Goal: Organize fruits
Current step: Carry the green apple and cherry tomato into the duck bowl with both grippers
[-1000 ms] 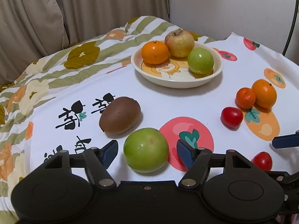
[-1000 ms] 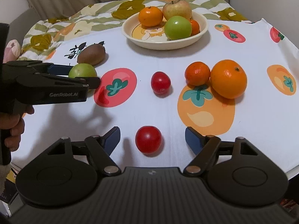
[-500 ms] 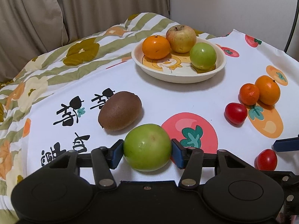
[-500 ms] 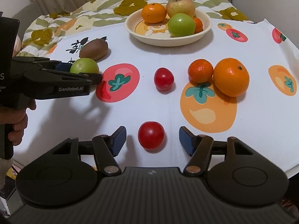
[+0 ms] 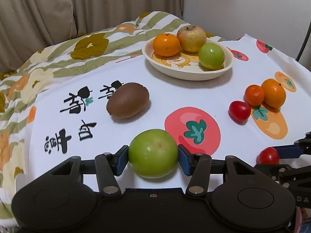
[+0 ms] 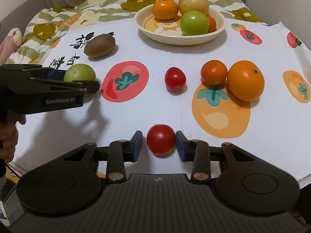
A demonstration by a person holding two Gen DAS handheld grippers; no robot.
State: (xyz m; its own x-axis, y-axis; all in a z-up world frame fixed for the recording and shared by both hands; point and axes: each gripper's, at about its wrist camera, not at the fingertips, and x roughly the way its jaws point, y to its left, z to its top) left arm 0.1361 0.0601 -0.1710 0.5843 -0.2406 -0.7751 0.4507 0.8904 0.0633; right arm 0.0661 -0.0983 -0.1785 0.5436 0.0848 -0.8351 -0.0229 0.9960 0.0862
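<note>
My left gripper (image 5: 153,155) has its two blue pads pressed on the sides of a green apple (image 5: 153,153). The apple sits near my edge of the tablecloth (image 5: 175,89), and I think its bottom is on the cloth, but I cannot tell for sure. My right gripper (image 6: 159,143) has a small red tomato (image 6: 161,142) between its pads. The right pad looks like it touches the tomato. On the left side I see a thin gap, so this grip is narrow but I don't think it is tight yet.

Just past the green apple lies a brown kiwi (image 5: 127,100). In the middle of the cloth there is a second red tomato (image 6: 175,78). Beside it are a little orange (image 6: 213,72) and a big orange (image 6: 245,80), and those two touch each other.

At the far side is the cream bowl (image 6: 147,33). It already has an orange fruit (image 6: 164,9), a yellow-red apple (image 6: 193,4) and another green apple (image 6: 194,23) in it. Something orange peeks out behind that green apple, so there may be a fourth fruit.

I think the job is to get all the fruit into the bowl. So some is done, maybe less than half. Six fruits are out on the cloth: the two in my grippers, the kiwi, the other tomato and the two oranges. The bowl is well apart from both grippers, so I have to lift and carry these two over first.
</note>
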